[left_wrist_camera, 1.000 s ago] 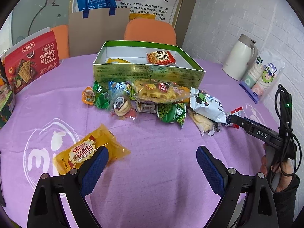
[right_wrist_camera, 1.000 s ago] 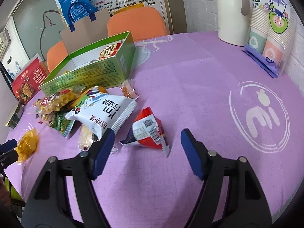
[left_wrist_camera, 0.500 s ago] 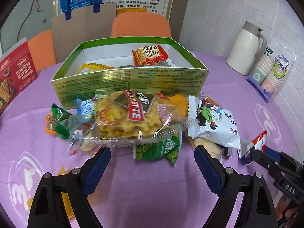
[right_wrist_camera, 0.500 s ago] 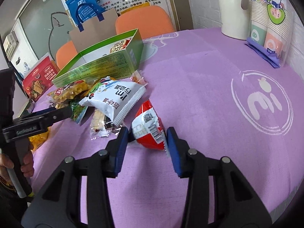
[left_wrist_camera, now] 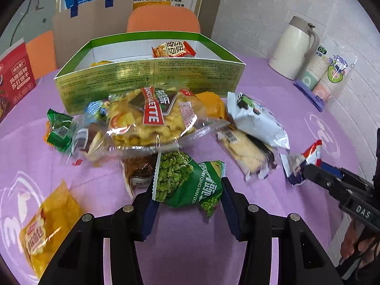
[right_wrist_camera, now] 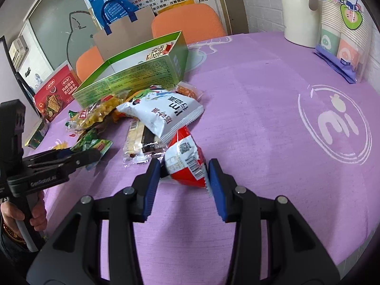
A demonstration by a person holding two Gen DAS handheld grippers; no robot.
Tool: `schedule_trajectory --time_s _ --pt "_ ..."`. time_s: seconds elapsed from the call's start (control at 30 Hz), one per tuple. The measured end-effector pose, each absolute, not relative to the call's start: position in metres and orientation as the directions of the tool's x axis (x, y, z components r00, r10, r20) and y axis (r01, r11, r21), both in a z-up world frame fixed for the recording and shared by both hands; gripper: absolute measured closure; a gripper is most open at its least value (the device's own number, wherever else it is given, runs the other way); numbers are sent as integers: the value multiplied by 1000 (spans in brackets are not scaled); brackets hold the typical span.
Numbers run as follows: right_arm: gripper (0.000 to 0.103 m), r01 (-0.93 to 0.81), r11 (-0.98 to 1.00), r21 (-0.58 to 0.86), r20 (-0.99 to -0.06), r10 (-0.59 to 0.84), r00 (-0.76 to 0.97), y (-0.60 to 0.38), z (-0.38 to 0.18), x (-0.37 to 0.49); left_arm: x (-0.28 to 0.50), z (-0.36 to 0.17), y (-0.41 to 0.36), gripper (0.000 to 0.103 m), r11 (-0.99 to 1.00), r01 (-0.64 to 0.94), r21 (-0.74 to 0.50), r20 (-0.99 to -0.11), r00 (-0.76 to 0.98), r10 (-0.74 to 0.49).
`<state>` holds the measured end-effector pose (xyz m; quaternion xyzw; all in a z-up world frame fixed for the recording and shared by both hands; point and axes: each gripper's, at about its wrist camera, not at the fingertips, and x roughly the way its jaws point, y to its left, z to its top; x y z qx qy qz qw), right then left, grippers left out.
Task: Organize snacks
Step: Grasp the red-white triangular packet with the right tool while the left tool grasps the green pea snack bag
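Note:
A pile of snack packets lies on the purple table in front of an open green box [left_wrist_camera: 152,76], which holds an orange packet [left_wrist_camera: 173,49]. My left gripper [left_wrist_camera: 187,204] is shut on a green pea packet [left_wrist_camera: 190,182] at the pile's near edge. My right gripper [right_wrist_camera: 182,180] is shut on a red and white packet [right_wrist_camera: 187,163]; it shows at the right of the left wrist view [left_wrist_camera: 301,166]. A clear bag of yellow snacks [left_wrist_camera: 152,116], a white packet [left_wrist_camera: 258,121] and a biscuit packet [left_wrist_camera: 244,152] lie between.
A yellow bread packet [left_wrist_camera: 45,223] lies alone at the near left. A white thermos [left_wrist_camera: 294,47] and wrapped paper cups [left_wrist_camera: 327,76] stand at the far right. A red cracker box [left_wrist_camera: 14,78] stands far left. Orange chairs and a paper bag are behind the table.
My left gripper moved in to the pile and closed on the green pea packet. My right gripper closed on the red and white packet and holds it.

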<state>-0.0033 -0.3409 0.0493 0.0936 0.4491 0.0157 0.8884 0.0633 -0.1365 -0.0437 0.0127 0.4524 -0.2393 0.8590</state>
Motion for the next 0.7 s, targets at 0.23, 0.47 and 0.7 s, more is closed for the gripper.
schedule_trajectory --time_s 0.23,0.47,0.7 --pt "59 60 982 177 -803 109 586 -335 45 -5 47 -45 -128 37 885 412 -216 -784 467 -408" --pt "58 76 983 170 -808 94 582 -333 45 -9 48 -50 -117 40 880 396 -262 -778 452 -435" --pt "97 38 973 228 -774 157 613 -326 64 -15 36 -33 -110 66 849 440 -293 -751 443 -489"
